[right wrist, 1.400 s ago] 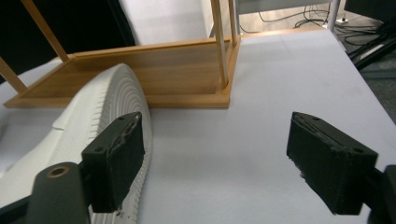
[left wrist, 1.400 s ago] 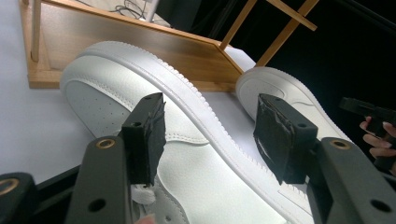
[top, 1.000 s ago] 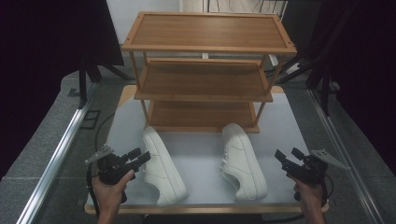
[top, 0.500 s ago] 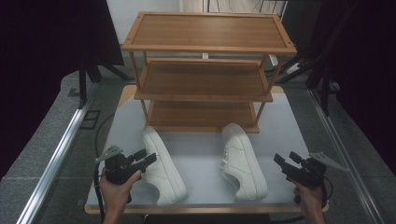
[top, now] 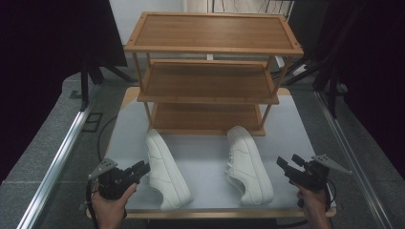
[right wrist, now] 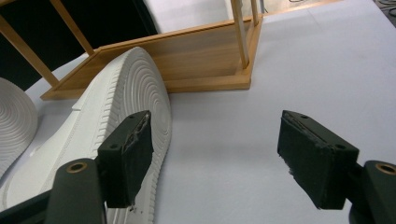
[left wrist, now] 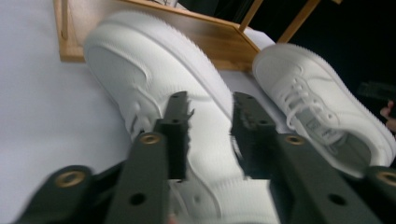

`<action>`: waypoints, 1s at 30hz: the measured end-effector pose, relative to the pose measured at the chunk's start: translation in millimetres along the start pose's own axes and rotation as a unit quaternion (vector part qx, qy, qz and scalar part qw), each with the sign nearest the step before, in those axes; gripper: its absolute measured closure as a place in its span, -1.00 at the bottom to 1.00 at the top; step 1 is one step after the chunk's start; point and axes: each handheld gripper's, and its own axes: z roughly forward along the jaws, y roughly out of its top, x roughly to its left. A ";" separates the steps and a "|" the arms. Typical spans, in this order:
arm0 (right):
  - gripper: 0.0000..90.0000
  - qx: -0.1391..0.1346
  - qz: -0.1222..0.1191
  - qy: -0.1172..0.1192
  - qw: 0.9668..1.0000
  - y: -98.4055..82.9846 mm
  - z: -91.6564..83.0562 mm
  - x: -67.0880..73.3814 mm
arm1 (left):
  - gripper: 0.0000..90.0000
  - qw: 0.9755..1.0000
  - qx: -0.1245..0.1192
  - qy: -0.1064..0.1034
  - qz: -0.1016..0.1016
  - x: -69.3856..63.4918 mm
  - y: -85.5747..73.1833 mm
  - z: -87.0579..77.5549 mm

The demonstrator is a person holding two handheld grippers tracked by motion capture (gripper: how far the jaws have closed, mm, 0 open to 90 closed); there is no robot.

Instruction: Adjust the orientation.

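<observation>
**Left jaws narrowing at the left shoe; right jaws wide and unladen**

Change: The left hand-held gripper (top: 143, 168) has just been closing its jaws from full spread to roughly half. A second ago it stood just off the shoe; now its tips sit at the shoe's side. In the left gripper view the two black jaws frame the upper of the left white low-top leather sneaker (left wrist: 187, 116); whether the pads actually press on it cannot be told, the picture being blurred. Judgement: a grasp on this shoe is in hand, not yet confirmed.

Position of items: Left white sneaker (top: 165, 168) lies near the front-left corner of the grey worktop (top: 205, 160), toe toward the rack. The right white low-top sneaker (top: 247, 164) lies toward the front-right, well apart from the first.

Right hand-held gripper (top: 290, 162): jaws spread wide, nothing between them, just beside the right sneaker's sole (right wrist: 116, 140).

Surroundings: three-tier bamboo shoe rack (top: 210, 78) at the back of the worktop, all tiers bare. Its lower front edge and corner posts stand close to both toes, and would hinder a low forward lift.
</observation>
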 end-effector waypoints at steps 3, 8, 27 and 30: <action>-0.41 0.004 0.002 -0.003 1.000 -1.0 1.3 -1.4 | 0.63 1.000 0.020 0.002 -0.001 2.1 -11.4 2.8; -0.39 0.015 0.012 -0.011 1.000 -5.6 2.2 -5.0 | 0.74 1.000 0.021 0.005 -0.007 6.4 -23.8 -0.6; -0.38 0.013 0.025 -0.025 0.999 -8.7 -4.2 -7.4 | 0.83 0.999 0.050 -0.014 0.010 -10.1 -24.8 4.1; -0.38 0.015 0.025 -0.026 0.999 -8.9 -3.4 -7.9 | 0.83 0.999 0.046 -0.017 0.011 -12.4 -22.9 6.5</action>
